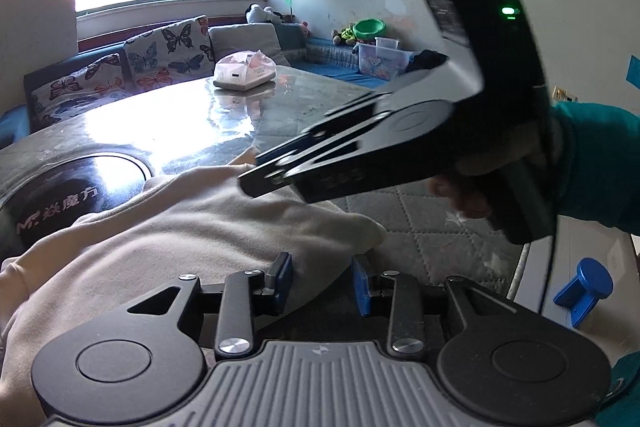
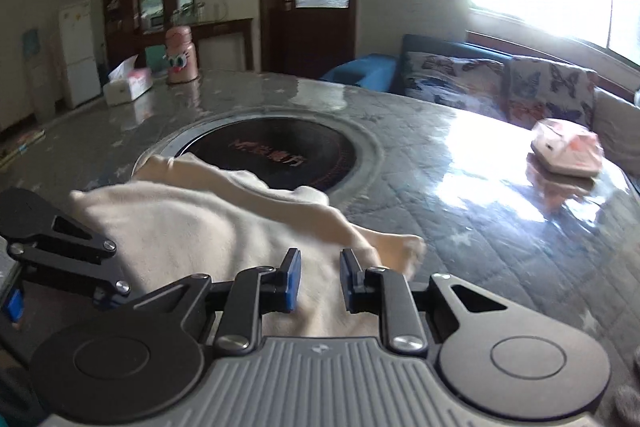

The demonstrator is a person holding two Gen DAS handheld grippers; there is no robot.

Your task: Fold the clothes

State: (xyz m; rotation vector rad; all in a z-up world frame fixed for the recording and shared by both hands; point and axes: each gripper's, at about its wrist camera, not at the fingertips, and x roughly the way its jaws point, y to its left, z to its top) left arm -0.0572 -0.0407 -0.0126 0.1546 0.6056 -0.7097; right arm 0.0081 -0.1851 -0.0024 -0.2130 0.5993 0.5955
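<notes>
A cream garment [image 1: 192, 231] lies bunched on the quilted grey table [image 1: 420, 223], partly over the black round inset [image 1: 76, 187]. My left gripper [image 1: 322, 281] is open, its blue pads on either side of the garment's near edge, holding nothing. My right gripper [image 1: 256, 179] shows from the side above the cloth. In the right wrist view the right gripper [image 2: 320, 279] is open just above the garment [image 2: 200, 223], and the left gripper's body [image 2: 60, 255] is at the far left.
A pink tissue pack [image 1: 245, 71] lies at the far side of the table. A tissue box [image 2: 128, 85] and a pink bottle [image 2: 181, 55] stand at another edge. A sofa with butterfly cushions [image 1: 168, 53] runs behind. A blue stool [image 1: 582, 289] is beyond the table's edge.
</notes>
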